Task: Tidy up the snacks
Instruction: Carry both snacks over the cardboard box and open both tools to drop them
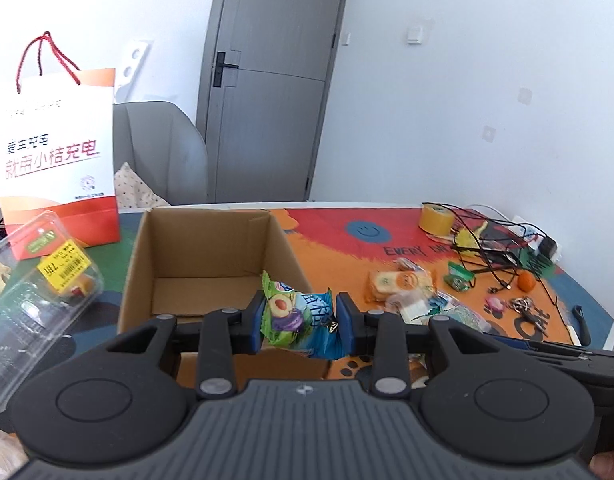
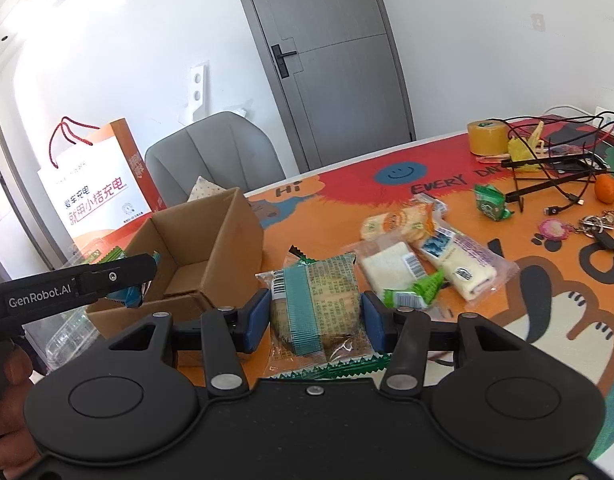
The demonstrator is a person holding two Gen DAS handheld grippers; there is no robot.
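Now, left tongs gripping fruit-print packet upright, right tongs gripping cracker pack upright

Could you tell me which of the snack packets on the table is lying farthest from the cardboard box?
The small green packet beside the black cables, near the orange fruit. The other loose packets lie clustered together closer to the cardboard box.

Glossy plastic snack wrapper is shining betw. matt black plastic left gripper; far-left box is showing plain matt cardboard; mat is looking smooth, printed.
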